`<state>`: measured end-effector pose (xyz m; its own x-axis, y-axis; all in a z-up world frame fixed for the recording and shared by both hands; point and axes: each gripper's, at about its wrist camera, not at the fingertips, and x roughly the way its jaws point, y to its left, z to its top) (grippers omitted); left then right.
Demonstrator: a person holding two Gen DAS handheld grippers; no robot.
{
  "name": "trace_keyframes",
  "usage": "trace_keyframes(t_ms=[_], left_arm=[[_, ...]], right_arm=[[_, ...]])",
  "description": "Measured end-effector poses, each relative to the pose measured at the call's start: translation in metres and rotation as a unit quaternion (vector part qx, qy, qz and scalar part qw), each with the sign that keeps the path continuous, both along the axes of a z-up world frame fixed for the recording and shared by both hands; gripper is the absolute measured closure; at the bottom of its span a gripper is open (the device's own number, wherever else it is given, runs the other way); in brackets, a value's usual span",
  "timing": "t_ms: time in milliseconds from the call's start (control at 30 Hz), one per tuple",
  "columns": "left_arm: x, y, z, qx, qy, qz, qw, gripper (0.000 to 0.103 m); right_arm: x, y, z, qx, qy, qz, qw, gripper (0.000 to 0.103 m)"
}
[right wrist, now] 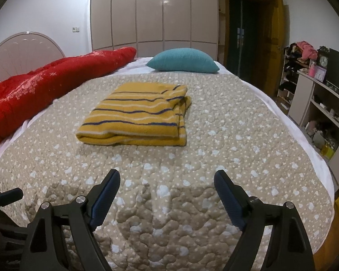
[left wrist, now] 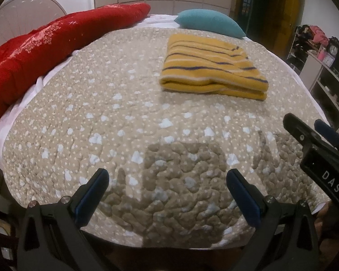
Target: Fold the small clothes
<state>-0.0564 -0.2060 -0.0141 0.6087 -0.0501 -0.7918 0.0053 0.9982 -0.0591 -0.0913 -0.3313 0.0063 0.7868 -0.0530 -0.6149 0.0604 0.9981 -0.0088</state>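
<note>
Both pairs of tongs hang wide apart over the near end of the bed (right wrist: pixel 248 103), holding nothing: the left tongs (left wrist: pixel 167 178) and, just beside them, the right tongs (right wrist: pixel 167 180). Well ahead of both lies the yellow striped top (right wrist: pixel 135 115), already folded into a thick stack. My worry is that stack: a pinch that catches only the upper layer would pull it open, and dragging it over the bumpy quilt (left wrist: pixel 101 124) could skew the edges.
</note>
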Motion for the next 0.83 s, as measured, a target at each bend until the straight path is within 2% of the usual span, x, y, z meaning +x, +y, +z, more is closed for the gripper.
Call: trace_keyframes(t_ms=[267,533,700,833], left_arm=[[0.012,-0.003,-0.010,0.016,0.016,0.001,0.9998,0.000],[0.040,-0.006,-0.011,0.023,0.021,-0.007,0.9995,0.000],[0.058,-0.008,-0.012,-0.009,0.025,-0.024,0.9994,0.000],[0.071,-0.002,-0.018,-0.015,0.044,-0.024,0.9986,0.000]], right_arm=[[0.005,-0.005,-0.008,0.003,0.007,-0.002,1.000,0.014],[0.021,-0.011,-0.002,0.008,0.006,0.000,1.000,0.014],[0.037,-0.013,-0.004,0.015,0.019,0.002,1.000,0.013],[0.047,-0.015,-0.012,0.015,0.036,0.007,0.999,0.013]])
